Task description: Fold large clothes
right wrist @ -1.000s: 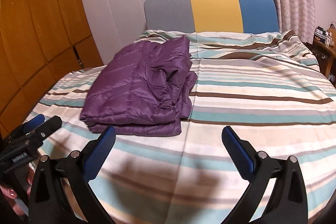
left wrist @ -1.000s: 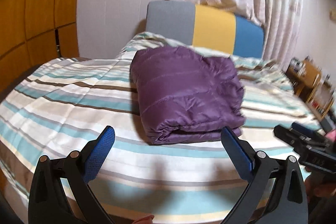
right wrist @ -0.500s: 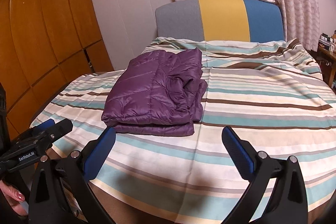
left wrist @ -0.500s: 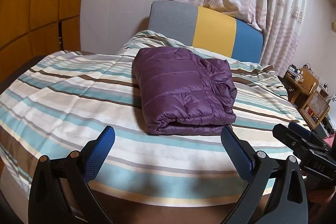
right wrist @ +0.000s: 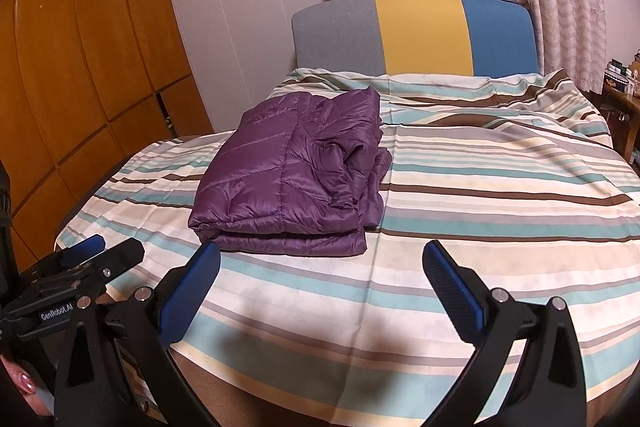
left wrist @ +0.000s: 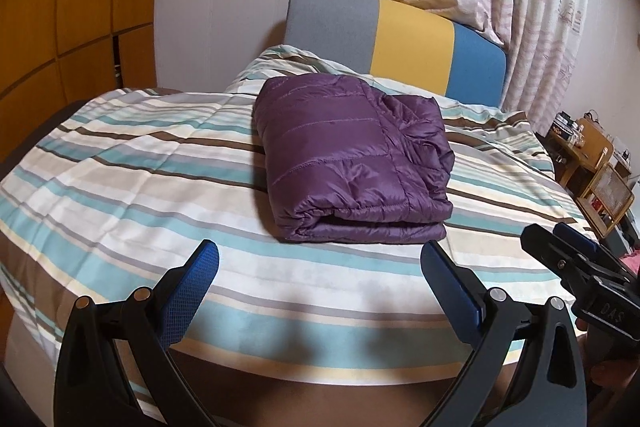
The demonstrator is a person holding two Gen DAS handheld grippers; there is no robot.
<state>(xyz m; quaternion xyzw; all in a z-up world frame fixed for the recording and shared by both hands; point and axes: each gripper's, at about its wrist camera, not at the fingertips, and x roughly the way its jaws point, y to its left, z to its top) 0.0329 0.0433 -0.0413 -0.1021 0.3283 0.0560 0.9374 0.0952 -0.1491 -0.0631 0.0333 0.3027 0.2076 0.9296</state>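
While both hand-held grippers, left (left wrist: 318, 273) and right (right wrist: 320, 273), gape wide and empty, the quilted purple jacket (left wrist: 348, 163) lies folded on the striped bed (left wrist: 120, 187); "GenRobot.AI" marks one.

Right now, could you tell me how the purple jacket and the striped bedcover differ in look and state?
The purple jacket is a single dark colour, while the striped bedcover has teal, brown, grey and cream bands. The jacket is quilted and puffy; the bedcover is thin and flat. The jacket is folded into a thick bundle; the bedcover lies spread across the bed. Both are soft fabric, and neither hand-held gripper touches them.
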